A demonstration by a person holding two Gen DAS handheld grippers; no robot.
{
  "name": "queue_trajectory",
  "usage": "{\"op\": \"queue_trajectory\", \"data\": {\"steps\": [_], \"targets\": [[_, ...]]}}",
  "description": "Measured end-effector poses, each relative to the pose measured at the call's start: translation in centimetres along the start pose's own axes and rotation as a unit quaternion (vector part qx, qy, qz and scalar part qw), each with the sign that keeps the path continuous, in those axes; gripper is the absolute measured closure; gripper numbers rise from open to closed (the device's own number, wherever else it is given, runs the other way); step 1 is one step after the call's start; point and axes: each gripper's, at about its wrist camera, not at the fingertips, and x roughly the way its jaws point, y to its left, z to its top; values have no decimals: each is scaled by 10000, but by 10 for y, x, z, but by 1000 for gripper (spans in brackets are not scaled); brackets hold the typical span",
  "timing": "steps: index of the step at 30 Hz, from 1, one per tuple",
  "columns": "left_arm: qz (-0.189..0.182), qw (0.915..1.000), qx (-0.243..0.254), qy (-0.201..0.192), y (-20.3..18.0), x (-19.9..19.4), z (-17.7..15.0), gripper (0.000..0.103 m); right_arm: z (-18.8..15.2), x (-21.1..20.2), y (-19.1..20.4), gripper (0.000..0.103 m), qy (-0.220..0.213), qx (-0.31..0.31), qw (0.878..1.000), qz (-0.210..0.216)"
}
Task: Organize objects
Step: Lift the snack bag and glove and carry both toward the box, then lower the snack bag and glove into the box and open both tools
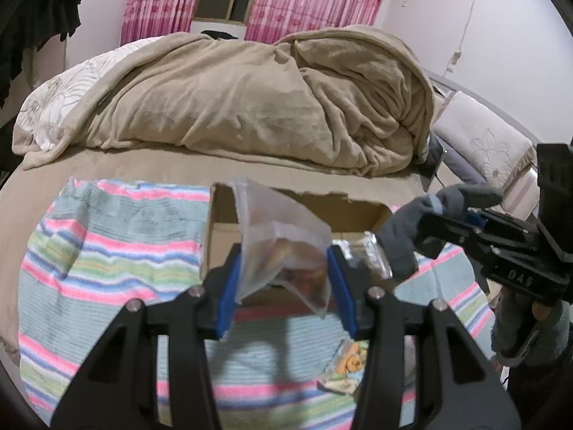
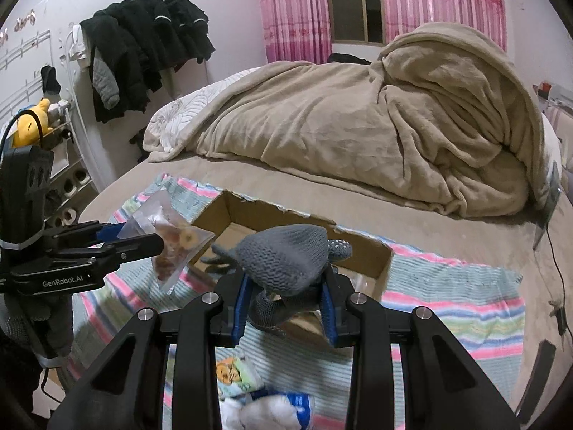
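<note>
L gripper (image 1: pixel 283 279) fingers pinch clear plastic zip bag of snacks (image 1: pixel 286 247), held above open brown cardboard box (image 1: pixel 222 225) on striped pastel towel (image 1: pixel 107 251) on bed. R gripper (image 2: pixel 286 308) fingers clamp grey knit glove (image 2: pixel 286 261) over same box; small printed packet (image 2: pixel 232 376) lies on towel nearby.

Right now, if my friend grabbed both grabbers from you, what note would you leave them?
Left gripper: shut on a clear snack bag, held over the cardboard box.
Right gripper: shut on a grey knit glove, also over the box.
The box sits on the striped towel on the bed.
Done: both things picked up; a shiny packet seems to lie in the box already.
Left: drop both in, then collect the cartoon packet and the white bundle lying on the towel.
</note>
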Motion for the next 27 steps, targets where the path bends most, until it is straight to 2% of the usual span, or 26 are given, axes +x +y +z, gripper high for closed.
{"op": "queue_trajectory", "data": {"steps": [11, 16, 27], "targets": [[-26, 10000, 0, 59, 11, 40, 17, 55, 18, 51, -11, 68, 41, 303, 9992, 256], [-75, 9997, -37, 216, 17, 62, 17, 55, 19, 78, -20, 68, 151, 678, 9966, 434], [-16, 9975, -117, 696, 27, 101, 7, 52, 0, 132, -22, 68, 606, 775, 9948, 246]]}}
